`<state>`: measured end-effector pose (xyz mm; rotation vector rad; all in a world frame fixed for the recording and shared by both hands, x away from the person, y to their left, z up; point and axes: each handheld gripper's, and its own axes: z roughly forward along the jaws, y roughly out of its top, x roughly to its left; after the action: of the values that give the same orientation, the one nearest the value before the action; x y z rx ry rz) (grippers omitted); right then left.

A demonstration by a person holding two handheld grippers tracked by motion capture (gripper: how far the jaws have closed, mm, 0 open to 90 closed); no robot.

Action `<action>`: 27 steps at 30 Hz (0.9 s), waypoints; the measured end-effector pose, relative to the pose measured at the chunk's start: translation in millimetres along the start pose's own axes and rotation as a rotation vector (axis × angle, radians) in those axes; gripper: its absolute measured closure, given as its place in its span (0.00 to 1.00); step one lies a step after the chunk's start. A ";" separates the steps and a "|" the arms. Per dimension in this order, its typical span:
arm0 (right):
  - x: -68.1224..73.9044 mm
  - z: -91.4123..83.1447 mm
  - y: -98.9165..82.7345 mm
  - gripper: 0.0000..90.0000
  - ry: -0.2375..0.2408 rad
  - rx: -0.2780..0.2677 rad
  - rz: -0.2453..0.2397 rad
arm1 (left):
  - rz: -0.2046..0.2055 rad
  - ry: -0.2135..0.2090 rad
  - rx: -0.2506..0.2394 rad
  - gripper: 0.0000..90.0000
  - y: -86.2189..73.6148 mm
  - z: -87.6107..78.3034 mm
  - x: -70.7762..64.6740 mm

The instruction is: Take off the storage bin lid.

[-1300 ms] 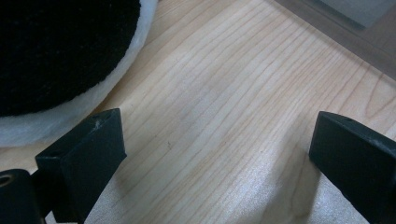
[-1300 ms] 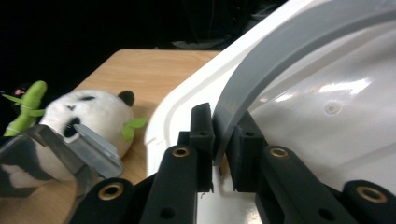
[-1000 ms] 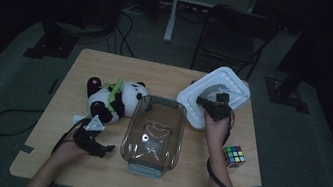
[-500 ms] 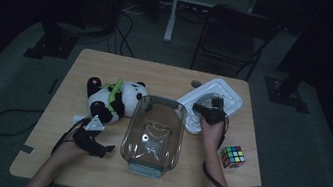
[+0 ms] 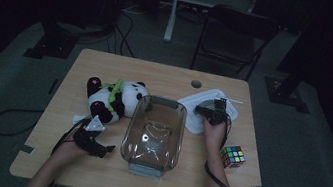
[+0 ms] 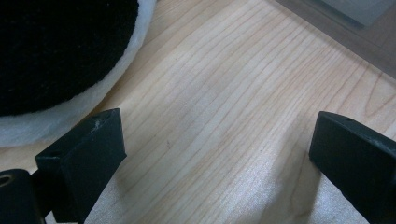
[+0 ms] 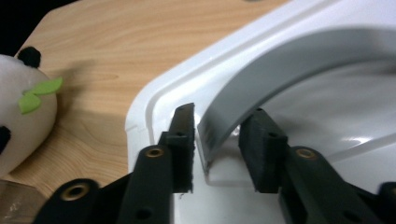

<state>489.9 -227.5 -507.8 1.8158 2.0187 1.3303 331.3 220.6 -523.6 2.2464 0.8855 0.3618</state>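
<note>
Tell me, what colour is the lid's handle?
Grey handle on a white lid, clearest in the right gripper view.

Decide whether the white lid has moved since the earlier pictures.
Yes. The white lid has come down and nearer the clear container, now lying on the table.

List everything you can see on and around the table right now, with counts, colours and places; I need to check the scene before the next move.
container lid: 1, white with a grey arched handle, right far part of the table, lying flat
clear container: 1, see-through, centre of the table, open on top
panda plush: 1, black and white with green leaves, left of the container
puzzle cube: 1, multicoloured, right near edge
table: 1, light wood, with a round hole at its far edge
chair: 1, dark, behind the table
left gripper: 1, black, open over bare wood beside the plush
right gripper: 1, black, jaws just been opening, astride the lid's handle with gaps either side
</note>
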 end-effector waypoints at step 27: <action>17.8 -27.1 -0.5 0.22 -0.131 0.001 -0.074 | 0.002 0.001 0.000 0.05 0.0 0.0 0.0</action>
<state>468.3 -226.3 -483.7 1.7602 1.9985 1.1588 331.3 220.6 -523.6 2.2474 0.8837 0.3637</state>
